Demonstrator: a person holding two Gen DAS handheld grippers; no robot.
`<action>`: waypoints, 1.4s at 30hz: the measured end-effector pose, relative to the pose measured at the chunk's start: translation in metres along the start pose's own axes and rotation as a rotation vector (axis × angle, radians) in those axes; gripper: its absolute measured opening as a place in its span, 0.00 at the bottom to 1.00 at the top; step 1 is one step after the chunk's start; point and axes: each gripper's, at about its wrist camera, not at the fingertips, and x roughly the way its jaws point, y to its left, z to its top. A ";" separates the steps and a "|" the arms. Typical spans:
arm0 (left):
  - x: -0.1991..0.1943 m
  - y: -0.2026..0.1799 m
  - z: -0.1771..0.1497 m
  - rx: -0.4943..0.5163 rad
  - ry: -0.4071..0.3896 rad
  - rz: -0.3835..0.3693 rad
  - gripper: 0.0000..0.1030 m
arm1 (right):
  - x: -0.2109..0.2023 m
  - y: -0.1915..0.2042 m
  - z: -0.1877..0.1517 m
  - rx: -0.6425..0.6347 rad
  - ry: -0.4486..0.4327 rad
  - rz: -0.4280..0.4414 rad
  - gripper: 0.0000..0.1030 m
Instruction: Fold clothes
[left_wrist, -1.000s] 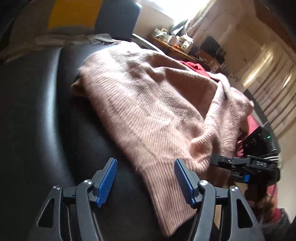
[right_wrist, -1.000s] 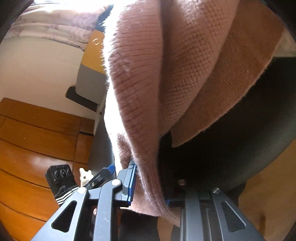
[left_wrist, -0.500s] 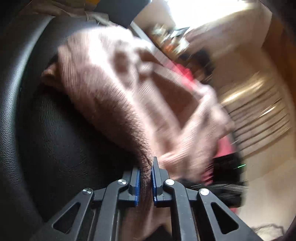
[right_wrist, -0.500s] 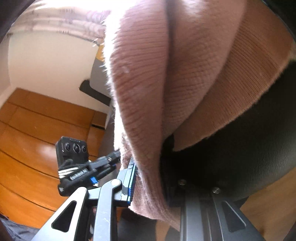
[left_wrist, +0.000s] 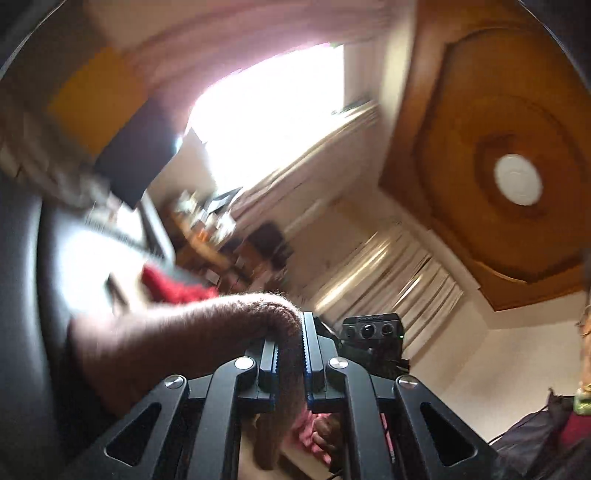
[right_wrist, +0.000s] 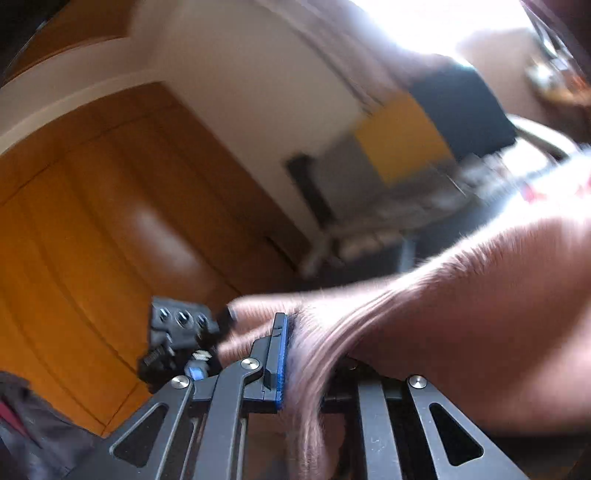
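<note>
A pinkish-brown knit sweater (left_wrist: 166, 332) is lifted off the black leather seat (left_wrist: 22, 295). My left gripper (left_wrist: 290, 354) is shut on a bunched edge of it, and the fabric trails away to the left. In the right wrist view the same sweater (right_wrist: 480, 314) stretches to the right, with my right gripper (right_wrist: 301, 362) shut on its hem; the right finger is hidden under the cloth. The other gripper's body (right_wrist: 177, 339) shows close on the left there. Both views are motion-blurred.
A red garment (left_wrist: 173, 288) lies on the seat behind the sweater. A yellow and dark cushion (left_wrist: 110, 110) stands at the back, a cluttered shelf (left_wrist: 207, 221) beyond it. The right gripper's camera block (left_wrist: 369, 332) is close on the right. Wooden panelling (right_wrist: 92, 221) fills the left.
The left gripper went from open to shut on the sweater's edge. Both grippers then swung upward with the sweater, lifting it off the seat; the cameras now tilt toward the ceiling and wall.
</note>
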 end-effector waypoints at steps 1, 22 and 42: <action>-0.011 -0.015 0.005 0.031 -0.037 -0.005 0.08 | 0.002 0.016 0.008 -0.022 -0.021 0.036 0.13; -0.014 0.059 0.181 0.135 -0.057 0.798 0.13 | 0.184 0.041 0.168 -0.093 -0.037 0.000 0.71; -0.061 0.231 -0.025 -0.212 0.330 0.939 0.17 | 0.174 -0.159 -0.005 0.049 0.504 -0.444 0.85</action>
